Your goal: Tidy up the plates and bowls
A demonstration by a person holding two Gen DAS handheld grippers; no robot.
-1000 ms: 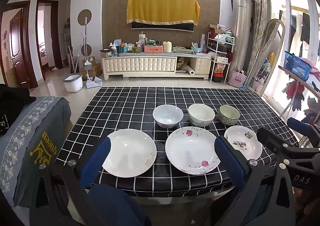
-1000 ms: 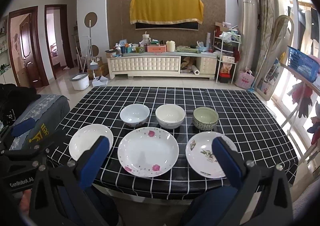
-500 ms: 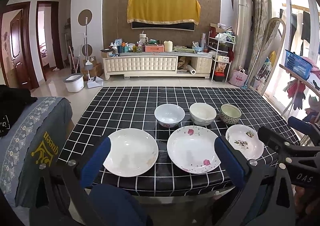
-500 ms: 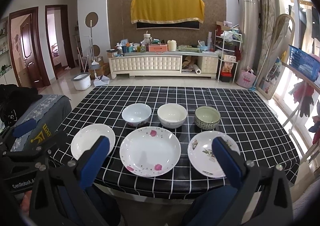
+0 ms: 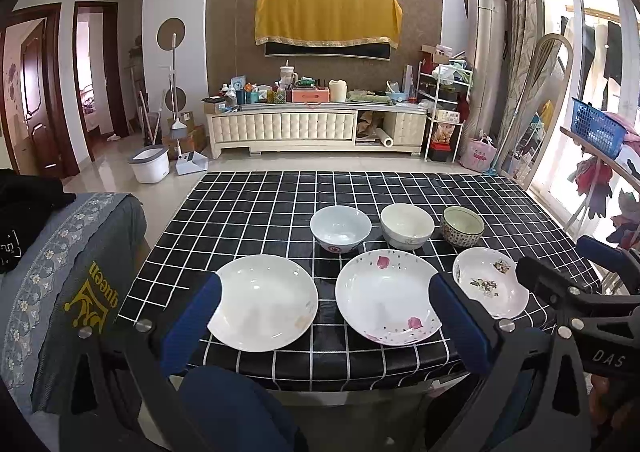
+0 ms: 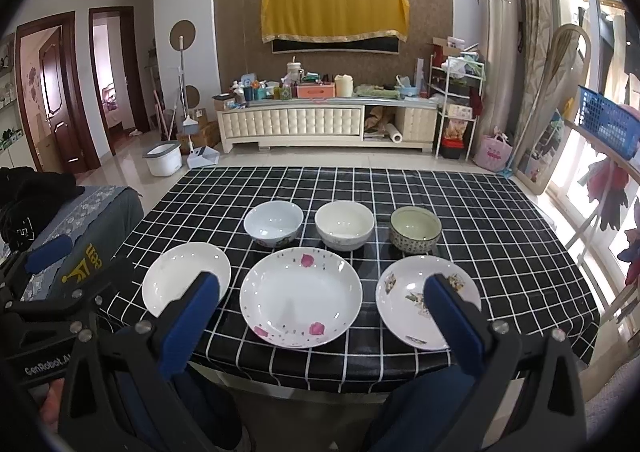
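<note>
Three plates lie in a front row on the black checked table [image 5: 248,203]: a plain white plate [image 5: 264,302] [image 6: 186,278], a rose-patterned plate [image 5: 386,296] [image 6: 301,296] and a small floral plate [image 5: 490,286] [image 6: 408,300]. Behind them stand a pale blue bowl [image 5: 341,228] [image 6: 273,223], a cream bowl [image 5: 407,226] [image 6: 344,224] and a green patterned bowl [image 5: 462,226] [image 6: 416,230]. My left gripper [image 5: 323,284] hangs open before the table's near edge, holding nothing. My right gripper [image 6: 320,282] is likewise open and holds nothing.
A grey-covered seat with a black garment [image 5: 60,272] stands left of the table. A rack with a blue basket [image 5: 598,127] is on the right. Beyond the table are a cluttered low cabinet [image 5: 316,123] and a white bucket [image 5: 150,163].
Both views have shifted only slightly, with the grippers drifting a little toward the table. The dishes have not moved and both grippers remain open.
</note>
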